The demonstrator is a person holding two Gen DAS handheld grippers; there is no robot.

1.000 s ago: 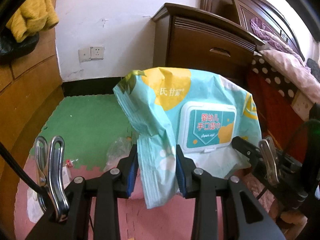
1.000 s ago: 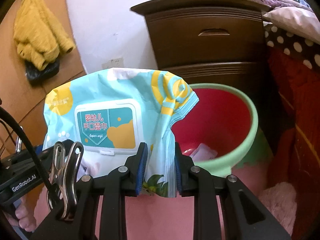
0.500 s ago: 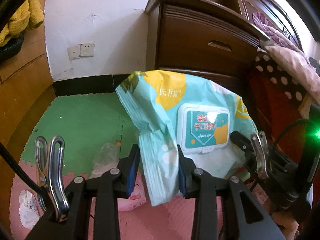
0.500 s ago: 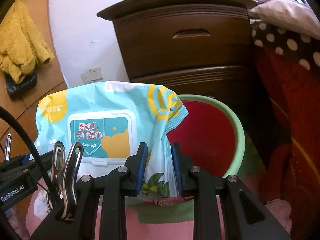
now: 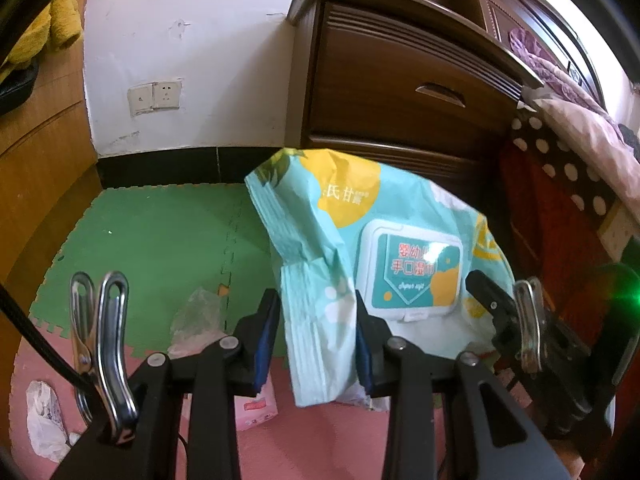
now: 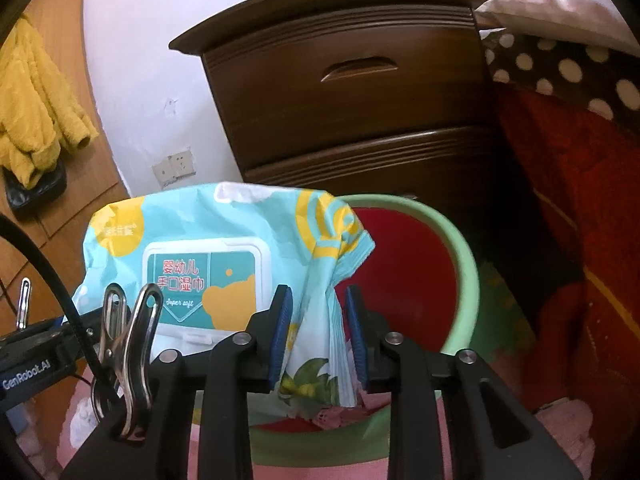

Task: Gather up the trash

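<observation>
A dark wooden nightstand (image 6: 360, 112) stands against the white wall, with a bed (image 6: 580, 60) under a dotted cover to its right. In front of it on the floor sits a green bin (image 6: 466, 264) with a red inside, some pink scraps lying in the bottom. Foam floor mats (image 5: 160, 232), green and pink, cover the floor to the left. Held above the bin's near-left rim is the wet-wipe pack (image 6: 224, 256), a pale blue and yellow pouch with a white flip lid. The left tool (image 5: 316, 336) pinches the pack's crimped left end between its blue pads. The right tool (image 6: 318, 332) has the other end between its pads, its jaws opening. 2 crumpled wrappers (image 5: 200, 320) and a white scrap (image 5: 44, 420) lie on the mats.
</observation>
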